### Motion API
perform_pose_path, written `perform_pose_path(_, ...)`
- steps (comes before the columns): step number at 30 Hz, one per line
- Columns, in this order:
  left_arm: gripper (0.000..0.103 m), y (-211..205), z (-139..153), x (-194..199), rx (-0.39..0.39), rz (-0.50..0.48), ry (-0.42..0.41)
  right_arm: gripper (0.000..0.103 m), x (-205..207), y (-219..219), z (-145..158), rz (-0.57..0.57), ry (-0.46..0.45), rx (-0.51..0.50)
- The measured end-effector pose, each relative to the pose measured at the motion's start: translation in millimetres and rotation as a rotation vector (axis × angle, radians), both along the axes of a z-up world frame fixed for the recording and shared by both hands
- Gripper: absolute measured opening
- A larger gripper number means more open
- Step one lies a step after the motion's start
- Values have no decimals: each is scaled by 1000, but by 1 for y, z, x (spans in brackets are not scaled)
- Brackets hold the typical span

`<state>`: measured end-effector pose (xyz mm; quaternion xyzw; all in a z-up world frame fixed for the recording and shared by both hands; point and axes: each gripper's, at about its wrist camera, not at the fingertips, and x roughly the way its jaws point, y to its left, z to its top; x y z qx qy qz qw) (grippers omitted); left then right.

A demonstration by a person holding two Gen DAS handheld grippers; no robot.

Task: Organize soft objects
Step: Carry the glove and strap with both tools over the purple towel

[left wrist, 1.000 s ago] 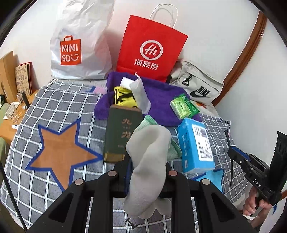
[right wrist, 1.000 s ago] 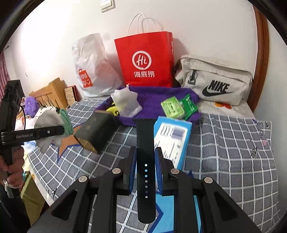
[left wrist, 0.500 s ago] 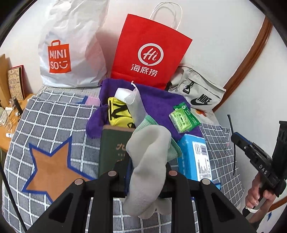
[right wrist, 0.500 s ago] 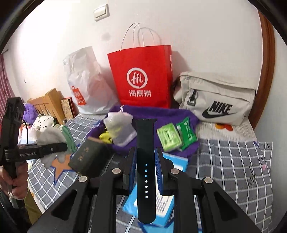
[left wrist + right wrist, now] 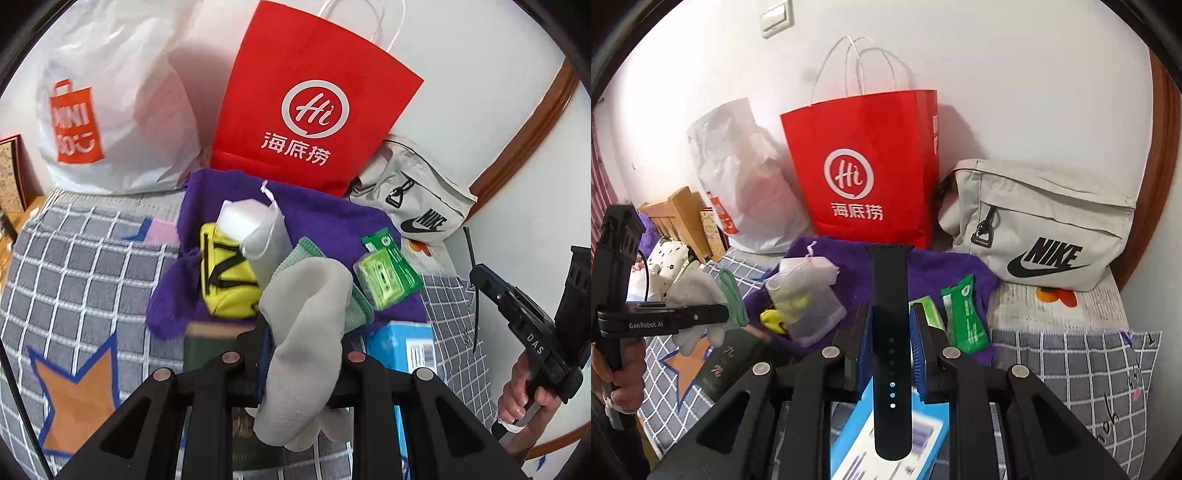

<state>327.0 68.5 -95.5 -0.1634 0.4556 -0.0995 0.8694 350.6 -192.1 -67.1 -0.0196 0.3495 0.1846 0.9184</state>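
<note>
My left gripper (image 5: 301, 354) is shut on a grey sock (image 5: 306, 332) with a green cloth (image 5: 354, 302) bunched behind it, held above the bed. It shows in the right wrist view (image 5: 698, 317) at the left. My right gripper (image 5: 888, 347) is shut on a black watch strap (image 5: 890, 332), upright between the fingers; it appears at the right of the left wrist view (image 5: 517, 314). A purple towel (image 5: 325, 218) lies ahead with a yellow pouch (image 5: 225, 280), a white mesh bag (image 5: 255, 229) and green packets (image 5: 384, 273) on it.
A red paper bag (image 5: 306, 103), a white plastic bag (image 5: 110, 103) and a beige Nike bag (image 5: 1045, 225) stand against the wall. A dark green box (image 5: 731, 362) and a blue box (image 5: 406, 347) lie on the checked bedspread (image 5: 74, 266).
Both grippers have moved forward toward the purple towel and the bags, with the sock and strap still held. The bags look larger and closer.
</note>
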Motion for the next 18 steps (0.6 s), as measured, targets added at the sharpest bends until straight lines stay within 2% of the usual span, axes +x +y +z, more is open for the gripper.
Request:
perform_pose_path(11,21,-7,-34,52,21,-23,59,20,49,-11,-26,-20,43,-54)
perform_pose_path(18,21,-8,-53,79,72,-23,98,20,80,-18,-51,-26,91,-47)
